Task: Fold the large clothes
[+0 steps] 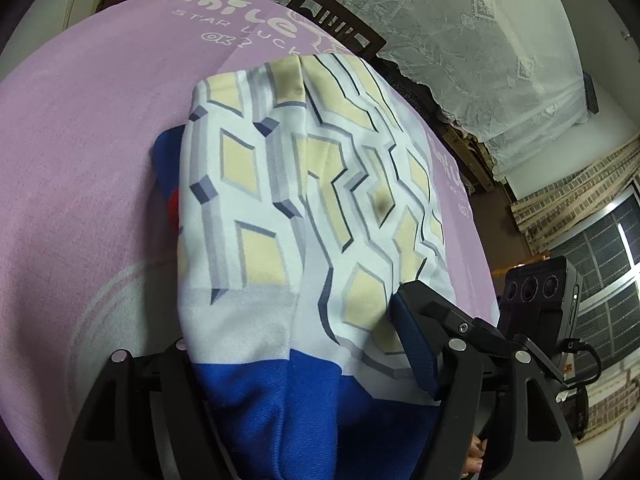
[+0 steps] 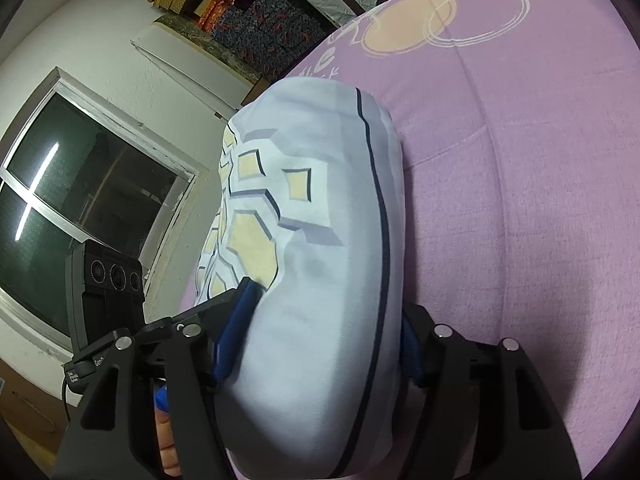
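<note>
Purple bedsheet (image 2: 520, 200); garment (image 2: 320, 280) between right gripper (image 2: 320, 340) fingers

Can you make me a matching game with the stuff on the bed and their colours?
Things:
1. bed sheet
2. patterned cloth
3. gripper pads
4. window

Looks:
A. white with cream shapes
B. dark glass, pale frame
C. lilac with white words
D. blue

Pairs: 1-C, 2-A, 3-D, 4-B
</note>
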`<state>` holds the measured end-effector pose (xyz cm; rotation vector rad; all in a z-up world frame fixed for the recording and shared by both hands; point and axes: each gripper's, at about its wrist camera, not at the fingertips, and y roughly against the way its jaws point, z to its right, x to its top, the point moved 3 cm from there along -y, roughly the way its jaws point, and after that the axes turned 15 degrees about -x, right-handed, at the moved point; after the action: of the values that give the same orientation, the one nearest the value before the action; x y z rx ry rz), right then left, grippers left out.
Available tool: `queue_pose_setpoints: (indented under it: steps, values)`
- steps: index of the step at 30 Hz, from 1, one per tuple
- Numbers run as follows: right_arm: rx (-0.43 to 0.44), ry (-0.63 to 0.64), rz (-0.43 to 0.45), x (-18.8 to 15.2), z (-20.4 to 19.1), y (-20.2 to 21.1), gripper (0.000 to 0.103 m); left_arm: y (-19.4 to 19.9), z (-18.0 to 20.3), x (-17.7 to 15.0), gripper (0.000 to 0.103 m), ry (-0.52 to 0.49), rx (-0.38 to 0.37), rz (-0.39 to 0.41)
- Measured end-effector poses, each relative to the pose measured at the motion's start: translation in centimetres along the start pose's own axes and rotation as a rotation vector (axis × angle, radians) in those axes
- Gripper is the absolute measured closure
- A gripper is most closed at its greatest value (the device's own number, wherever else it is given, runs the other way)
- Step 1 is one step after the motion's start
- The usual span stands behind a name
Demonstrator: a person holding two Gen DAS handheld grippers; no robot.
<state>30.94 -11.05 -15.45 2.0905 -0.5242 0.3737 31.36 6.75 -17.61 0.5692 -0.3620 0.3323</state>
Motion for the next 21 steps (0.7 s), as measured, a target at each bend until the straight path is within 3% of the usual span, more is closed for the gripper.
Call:
queue_pose_setpoints:
  steps: [21]
  values:
    - [-0.011,0.012,0.005,0.5,0.4,-0.1,0.037,0.0,3.1,-1.4,0.027,-0.17,0.21,0.04]
